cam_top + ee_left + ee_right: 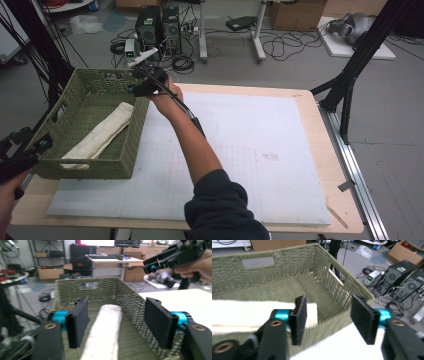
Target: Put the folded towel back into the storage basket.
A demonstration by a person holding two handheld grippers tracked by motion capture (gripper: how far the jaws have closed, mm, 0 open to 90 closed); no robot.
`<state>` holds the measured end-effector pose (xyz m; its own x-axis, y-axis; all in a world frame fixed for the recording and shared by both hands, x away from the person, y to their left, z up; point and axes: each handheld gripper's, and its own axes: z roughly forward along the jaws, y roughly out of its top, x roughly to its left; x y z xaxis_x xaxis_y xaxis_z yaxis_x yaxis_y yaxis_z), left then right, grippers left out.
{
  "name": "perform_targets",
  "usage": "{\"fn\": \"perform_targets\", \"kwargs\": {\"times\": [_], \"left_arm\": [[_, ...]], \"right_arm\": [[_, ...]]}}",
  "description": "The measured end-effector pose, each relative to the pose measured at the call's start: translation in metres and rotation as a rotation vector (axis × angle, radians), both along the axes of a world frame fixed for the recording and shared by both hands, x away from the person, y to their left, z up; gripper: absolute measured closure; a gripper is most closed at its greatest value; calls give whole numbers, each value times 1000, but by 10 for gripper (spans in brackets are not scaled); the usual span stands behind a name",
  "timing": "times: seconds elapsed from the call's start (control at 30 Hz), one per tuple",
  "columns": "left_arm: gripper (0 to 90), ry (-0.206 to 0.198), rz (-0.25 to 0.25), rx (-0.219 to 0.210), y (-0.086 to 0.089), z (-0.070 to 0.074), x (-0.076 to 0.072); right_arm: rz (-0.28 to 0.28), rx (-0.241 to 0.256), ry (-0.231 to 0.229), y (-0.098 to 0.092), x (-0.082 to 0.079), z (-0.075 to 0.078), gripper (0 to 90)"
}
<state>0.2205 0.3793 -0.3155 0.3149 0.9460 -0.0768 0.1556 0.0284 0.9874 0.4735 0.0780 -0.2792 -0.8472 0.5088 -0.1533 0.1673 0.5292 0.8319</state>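
Folded cloth (102, 134) lies inside the green basket (131, 140), long axis running from its near-left corner to its far-right wall. Right gripper (146, 75) hovers over the basket's far-right corner, jaws spread, empty. Left gripper (116, 322) sits at the basket's near end, also spread, lined up along the cloth — probably the closer one.
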Motion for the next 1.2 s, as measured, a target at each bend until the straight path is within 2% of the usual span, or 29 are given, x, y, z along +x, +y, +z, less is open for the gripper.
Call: {"fn": "perform_targets", "kwargs": {"times": [0.13, 0.2, 0.37, 0.5, 0.7, 1.2], "left_arm": [[270, 15, -42, -13, -18, 1, 10], [228, 28, -71, -17, -27, 2, 16], [224, 30, -150, -4, -49, 1, 25], [226, 37, -204, -8, -68, 1, 33], [226, 26, -278, -7, -99, 2, 44], [227, 30, -428, 13, -169, -3, 67]], "right_arm": [[-7, 36, 48, -31, -8, -5, 320], [-18, 47, 61, -47, -13, -8, 308], [-50, 91, 60, -88, -27, -14, 248], [-80, 109, 60, -116, -34, -17, 124], [-117, 138, 46, -161, -50, -21, 117], [-235, 131, 11, -267, -103, -38, 117]]}}
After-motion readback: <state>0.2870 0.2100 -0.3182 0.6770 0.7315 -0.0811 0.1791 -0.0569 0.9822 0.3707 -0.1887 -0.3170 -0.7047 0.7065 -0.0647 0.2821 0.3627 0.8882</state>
